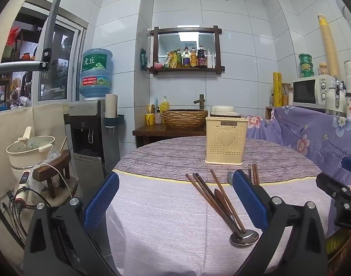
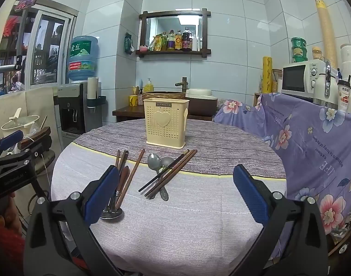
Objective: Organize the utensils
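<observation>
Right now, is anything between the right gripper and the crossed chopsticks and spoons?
Nothing visible: the open right gripper faces the dark wooden chopsticks lying over the metal spoons, with bare tablecloth between.

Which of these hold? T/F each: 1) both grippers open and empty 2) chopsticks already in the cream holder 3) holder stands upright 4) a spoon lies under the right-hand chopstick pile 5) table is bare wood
1. True: left gripper and right gripper are open, holding nothing.
2. False: the chopsticks lie on the table.
3. True: the cream holder stands upright.
4. True: a spoon lies under them.
5. False: a cloth covers it.
</observation>
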A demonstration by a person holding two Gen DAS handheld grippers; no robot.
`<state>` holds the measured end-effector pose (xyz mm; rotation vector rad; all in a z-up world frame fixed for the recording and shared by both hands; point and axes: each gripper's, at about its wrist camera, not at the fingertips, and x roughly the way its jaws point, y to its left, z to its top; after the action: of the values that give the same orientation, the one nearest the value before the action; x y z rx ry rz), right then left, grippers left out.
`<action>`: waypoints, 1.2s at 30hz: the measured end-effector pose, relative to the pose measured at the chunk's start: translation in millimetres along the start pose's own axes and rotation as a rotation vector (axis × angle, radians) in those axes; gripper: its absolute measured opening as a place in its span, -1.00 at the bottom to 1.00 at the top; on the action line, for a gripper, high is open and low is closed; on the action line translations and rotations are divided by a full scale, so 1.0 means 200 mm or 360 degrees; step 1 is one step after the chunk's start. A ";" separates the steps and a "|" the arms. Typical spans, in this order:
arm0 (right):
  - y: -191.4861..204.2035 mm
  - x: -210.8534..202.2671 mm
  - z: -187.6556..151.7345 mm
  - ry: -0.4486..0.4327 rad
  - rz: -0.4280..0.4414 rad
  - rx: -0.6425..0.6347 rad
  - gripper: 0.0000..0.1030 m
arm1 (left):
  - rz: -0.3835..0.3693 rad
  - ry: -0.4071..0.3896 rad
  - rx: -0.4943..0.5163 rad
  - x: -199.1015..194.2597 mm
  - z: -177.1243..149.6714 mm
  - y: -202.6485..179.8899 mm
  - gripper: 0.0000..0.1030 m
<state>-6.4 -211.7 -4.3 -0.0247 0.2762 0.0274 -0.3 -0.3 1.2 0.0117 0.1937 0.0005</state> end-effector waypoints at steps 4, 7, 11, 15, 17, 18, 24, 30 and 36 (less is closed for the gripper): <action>0.01 -0.01 -0.01 -0.0002 -0.0001 -0.0002 0.91 | 0.0003 -0.0002 0.0001 0.00 0.00 0.00 0.90; 0.01 -0.01 -0.01 -0.0004 0.0001 -0.0003 0.91 | 0.0002 -0.0001 0.0004 0.00 0.00 0.00 0.90; 0.02 -0.01 0.00 -0.0002 0.0001 -0.0004 0.91 | 0.0002 -0.0001 0.0005 0.00 0.01 0.01 0.90; 0.02 0.00 0.00 -0.0004 -0.0001 -0.0007 0.91 | 0.0001 -0.0002 0.0005 0.00 0.01 0.01 0.90; 0.02 0.00 0.00 -0.0002 0.0001 -0.0007 0.91 | 0.0000 -0.0002 0.0004 0.00 0.01 0.01 0.90; 0.02 -0.01 0.00 -0.0002 -0.0001 -0.0007 0.91 | -0.0002 -0.0002 0.0005 0.00 0.01 0.01 0.90; 0.02 0.00 -0.01 -0.0004 0.0000 -0.0008 0.91 | 0.0004 -0.0002 0.0005 0.00 0.00 0.00 0.90; 0.02 0.00 -0.01 -0.0005 0.0000 -0.0009 0.91 | 0.0004 -0.0002 0.0006 0.01 0.00 0.02 0.90; 0.02 0.00 -0.01 -0.0004 0.0000 -0.0010 0.91 | 0.0004 -0.0002 0.0006 0.01 0.00 0.01 0.90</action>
<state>-7.1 -207.3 -5.7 -0.0307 0.2734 0.0282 0.9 2.7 0.8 0.0158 0.1924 0.0026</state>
